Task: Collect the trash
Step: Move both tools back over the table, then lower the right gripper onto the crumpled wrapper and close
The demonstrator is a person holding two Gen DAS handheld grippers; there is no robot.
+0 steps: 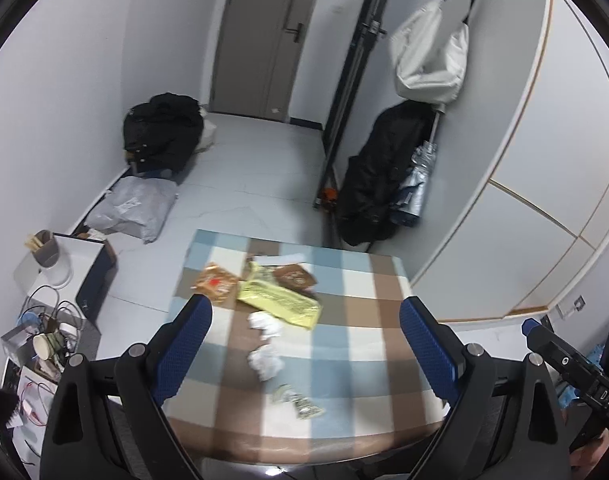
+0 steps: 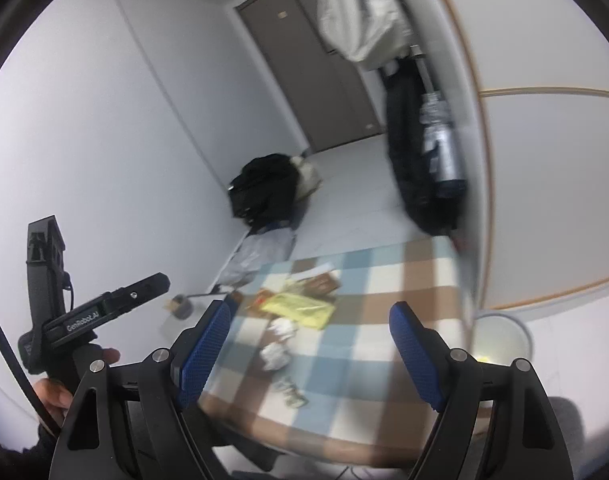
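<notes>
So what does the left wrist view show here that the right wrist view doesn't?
Only the left wrist view shows the cluttered side table with tangled cables and the white box holding a pale cup.

Only the right wrist view shows the round pale waste bin beside the checked tablecloth's edge, and the bare hand gripping the other tool's handle.

Both show the blue-and-brown checked tablecloth, the yellow flat wrapper, two crumpled white tissues, a small crinkled foil wrapper, and open tongs.
</notes>
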